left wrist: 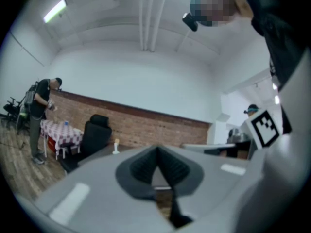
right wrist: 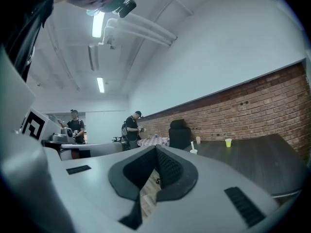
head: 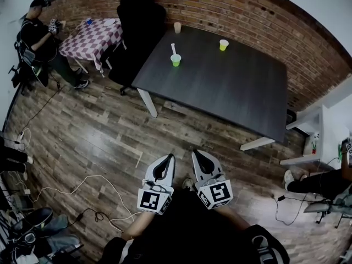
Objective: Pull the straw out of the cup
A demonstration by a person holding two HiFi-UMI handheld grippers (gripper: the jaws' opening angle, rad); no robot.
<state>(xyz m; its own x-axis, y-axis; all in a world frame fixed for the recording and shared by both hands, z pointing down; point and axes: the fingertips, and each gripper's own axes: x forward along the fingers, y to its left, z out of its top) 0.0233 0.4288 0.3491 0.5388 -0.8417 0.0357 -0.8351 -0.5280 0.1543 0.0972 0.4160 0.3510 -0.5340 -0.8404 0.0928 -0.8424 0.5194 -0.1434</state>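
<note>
A green cup with a white straw standing in it sits near the far left end of the dark table. The right gripper view shows the same cup small and far off. Both grippers hang low near my body over the wooden floor, well short of the table. The left gripper is shut with nothing between its jaws, and its pads meet in the left gripper view. The right gripper is shut and empty too, as its own view shows.
A yellow-green cup and a beige cup also stand on the table. A black office chair is at its left end, by a checkered table and a person. Cables cross the floor; white shelves stand at right.
</note>
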